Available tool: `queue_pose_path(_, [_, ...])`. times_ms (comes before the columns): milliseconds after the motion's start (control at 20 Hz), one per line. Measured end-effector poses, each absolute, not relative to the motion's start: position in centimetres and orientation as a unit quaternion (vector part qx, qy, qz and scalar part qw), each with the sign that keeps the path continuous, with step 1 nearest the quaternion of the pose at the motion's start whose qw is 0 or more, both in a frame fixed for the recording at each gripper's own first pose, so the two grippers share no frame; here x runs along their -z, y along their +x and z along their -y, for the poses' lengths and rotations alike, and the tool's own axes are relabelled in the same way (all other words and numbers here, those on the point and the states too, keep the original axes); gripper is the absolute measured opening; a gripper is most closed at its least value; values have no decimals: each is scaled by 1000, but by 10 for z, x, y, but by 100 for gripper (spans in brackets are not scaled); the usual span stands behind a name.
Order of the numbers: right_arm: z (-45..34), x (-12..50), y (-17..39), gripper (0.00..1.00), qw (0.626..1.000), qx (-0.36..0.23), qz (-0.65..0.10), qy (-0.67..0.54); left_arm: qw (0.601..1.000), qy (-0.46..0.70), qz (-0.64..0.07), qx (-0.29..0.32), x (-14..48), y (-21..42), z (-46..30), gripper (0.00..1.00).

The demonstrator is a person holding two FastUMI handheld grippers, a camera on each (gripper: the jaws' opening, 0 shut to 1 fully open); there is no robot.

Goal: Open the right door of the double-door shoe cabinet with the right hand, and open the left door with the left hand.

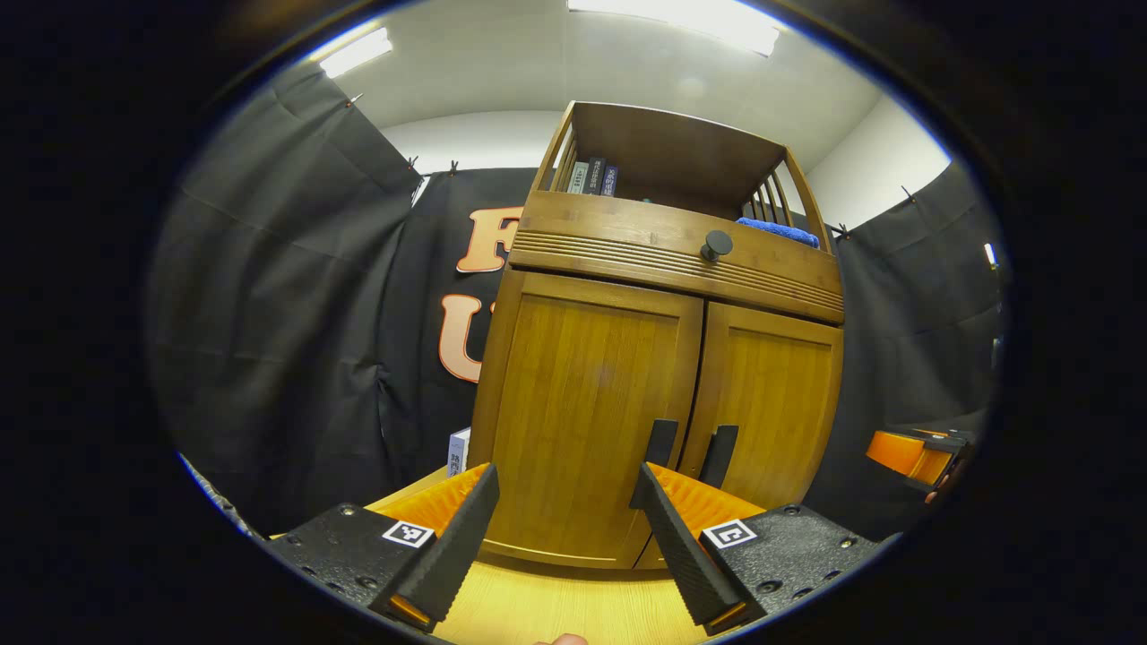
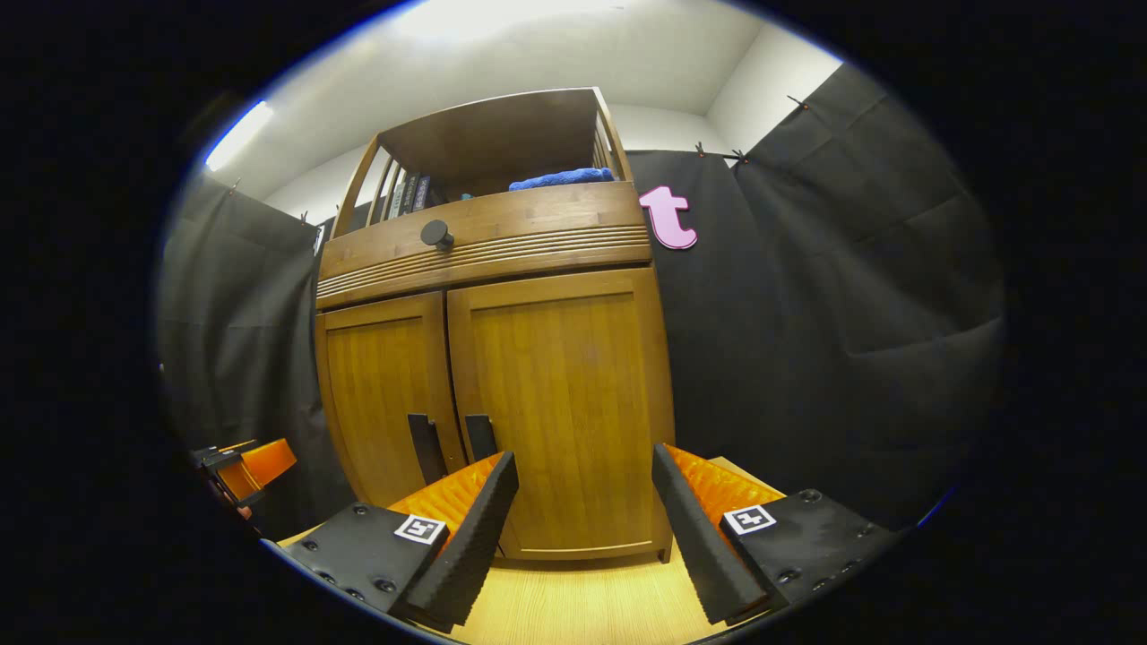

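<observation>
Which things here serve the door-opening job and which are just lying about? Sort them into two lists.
For the job:
right door and its handle
left door and its handle
right claw, open
left claw, open

Lying about:
books on the top shelf
blue cloth on the top shelf
drawer knob
small box beside the cabinet

Left gripper [image 1: 564, 488] and right gripper [image 2: 582, 475] both hover level, jaws spread wide, gripping nothing.

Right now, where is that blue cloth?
The blue cloth lies on the cabinet's open top shelf, toward its right end, above the drawer knob and across from the books at the left.
</observation>
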State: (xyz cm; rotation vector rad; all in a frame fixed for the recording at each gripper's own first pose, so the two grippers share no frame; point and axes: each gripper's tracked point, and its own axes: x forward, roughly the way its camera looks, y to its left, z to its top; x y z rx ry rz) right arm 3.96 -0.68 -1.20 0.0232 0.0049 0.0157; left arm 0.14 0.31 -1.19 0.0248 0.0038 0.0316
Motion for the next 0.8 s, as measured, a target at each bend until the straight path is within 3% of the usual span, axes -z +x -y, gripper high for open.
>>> queue_pose_path(50, [0, 11, 47, 97, 1000, -16, -3, 12, 1000, 10, -2, -16, 12, 2, -2, 90])
queue_pose_path(100, [-8, 12, 55, 88, 1000, -26, -5, 14, 1000, 9, -3, -18, 13, 2, -3, 90])
queue_pose_path(150, [-16, 13, 64, 88, 999, -37, -9, 16, 1000, 11, -4, -19, 13, 2, -3, 90])
queue_pose_path(200, [-24, 13, 74, 97, 999, -46, -10, 20, 1000, 14, -4, -21, 14, 2, -3, 90])
queue_pose_path(300, [-42, 17, 100, 97, 997, -65, -17, 24, 1000, 19, -3, -20, 13, 1, -4, 90])
queue_pose_path(350, [-52, 20, 111, 89, 997, -73, -20, 25, 1000, 21, -3, -19, 13, 1, -4, 90])
queue_pose_path(500, [-72, 35, 142, 97, 995, -93, -33, 23, 999, 29, -5, -19, 12, -1, -3, 90])
queue_pose_path(550, [-81, 43, 149, 88, 994, -102, -38, 25, 999, 32, -5, -19, 13, -3, -1, 90])
queue_pose_path(600, [-88, 51, 156, 97, 993, -108, -45, 27, 999, 33, -5, -19, 14, -6, 0, 90])
queue_pose_path(750, [-94, 73, 170, 97, 993, -102, -57, 25, 999, 27, -7, -24, 15, -9, -3, 94])
queue_pose_path(800, [-95, 80, 180, 89, 994, -94, -58, 18, 999, 26, -6, -26, 14, -9, -4, 90])
